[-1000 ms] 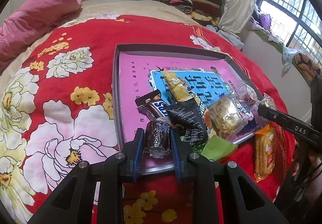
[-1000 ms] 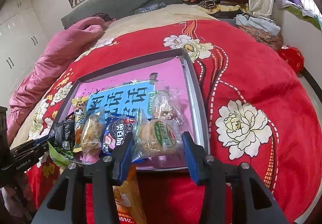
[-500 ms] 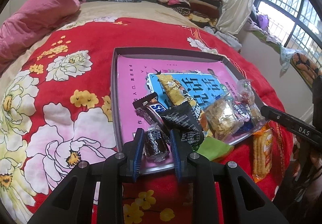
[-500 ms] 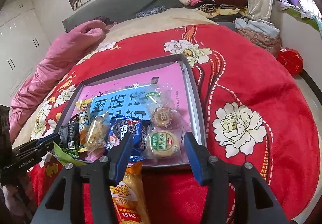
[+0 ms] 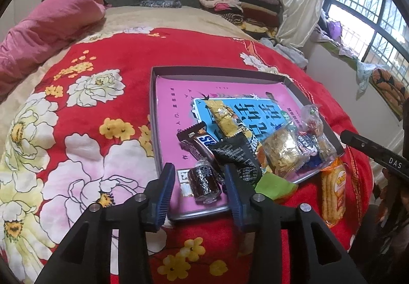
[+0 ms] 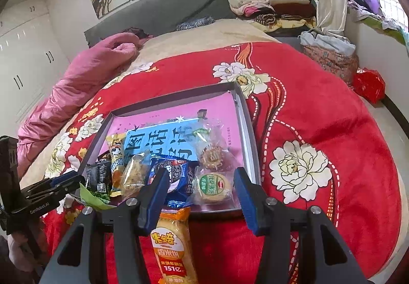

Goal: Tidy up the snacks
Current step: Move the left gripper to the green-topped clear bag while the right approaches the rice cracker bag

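Note:
A grey tray with a pink lining (image 5: 225, 81) (image 6: 245, 115) lies on the red flowered bedspread and holds several wrapped snacks. My left gripper (image 5: 200, 183) is open; a small dark wrapped chocolate (image 5: 204, 183) lies free on the tray between its fingers. My right gripper (image 6: 202, 190) is open over the tray's near edge, in front of a round green-labelled cake (image 6: 214, 187) and a blue cookie pack (image 6: 173, 174). An orange rice cracker pack (image 6: 170, 243) (image 5: 332, 194) lies on the bedspread outside the tray.
A green wrapper (image 5: 274, 187) hangs over the tray's near rim. A pink quilt (image 5: 46, 36) lies at the far left of the bed. Folded clothes (image 6: 268, 3) are stacked by the headboard. A window (image 5: 370, 13) is at the right.
My left gripper has opened and let go of the dark chocolate, which now lies on the tray. My right gripper has pulled back from the round cake, bringing the orange pack into view.

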### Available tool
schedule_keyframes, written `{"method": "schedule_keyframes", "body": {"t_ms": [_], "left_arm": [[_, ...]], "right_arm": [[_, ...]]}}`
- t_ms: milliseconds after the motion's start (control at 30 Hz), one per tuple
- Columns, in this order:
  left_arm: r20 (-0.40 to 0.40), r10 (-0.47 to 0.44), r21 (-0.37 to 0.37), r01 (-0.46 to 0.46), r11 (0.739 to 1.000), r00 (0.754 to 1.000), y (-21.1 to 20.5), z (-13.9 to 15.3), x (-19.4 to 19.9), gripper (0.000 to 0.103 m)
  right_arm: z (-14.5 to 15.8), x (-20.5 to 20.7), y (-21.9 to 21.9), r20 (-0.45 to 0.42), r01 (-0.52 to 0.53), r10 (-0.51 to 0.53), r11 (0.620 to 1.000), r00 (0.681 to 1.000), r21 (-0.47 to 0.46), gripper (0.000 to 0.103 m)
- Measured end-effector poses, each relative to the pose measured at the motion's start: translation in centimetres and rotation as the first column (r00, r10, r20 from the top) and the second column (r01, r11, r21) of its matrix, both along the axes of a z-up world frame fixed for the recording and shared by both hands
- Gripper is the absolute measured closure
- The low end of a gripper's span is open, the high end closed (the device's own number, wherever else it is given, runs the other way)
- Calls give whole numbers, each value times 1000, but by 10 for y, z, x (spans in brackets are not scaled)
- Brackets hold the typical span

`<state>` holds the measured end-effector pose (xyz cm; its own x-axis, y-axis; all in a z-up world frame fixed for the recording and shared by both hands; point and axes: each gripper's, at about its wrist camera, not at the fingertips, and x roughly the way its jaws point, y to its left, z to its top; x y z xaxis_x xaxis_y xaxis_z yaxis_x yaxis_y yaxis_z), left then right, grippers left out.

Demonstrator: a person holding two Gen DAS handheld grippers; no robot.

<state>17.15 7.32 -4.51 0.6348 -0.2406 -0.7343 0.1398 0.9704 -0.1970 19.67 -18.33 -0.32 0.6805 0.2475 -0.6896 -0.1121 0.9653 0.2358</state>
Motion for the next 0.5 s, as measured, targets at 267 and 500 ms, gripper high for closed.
{"method": "schedule_keyframes", "body": {"t_ms": [267, 500], "left_arm": [[25, 0, -6, 0, 1000, 1000, 4, 8, -7, 44], [39, -16, -13, 17, 1000, 999, 6, 13, -12, 31]], "right_arm": [[6, -8, 0, 14, 6, -6, 1000, 1000, -9, 46], [11, -15, -3, 25, 21, -21, 1000, 999, -17, 42]]}}
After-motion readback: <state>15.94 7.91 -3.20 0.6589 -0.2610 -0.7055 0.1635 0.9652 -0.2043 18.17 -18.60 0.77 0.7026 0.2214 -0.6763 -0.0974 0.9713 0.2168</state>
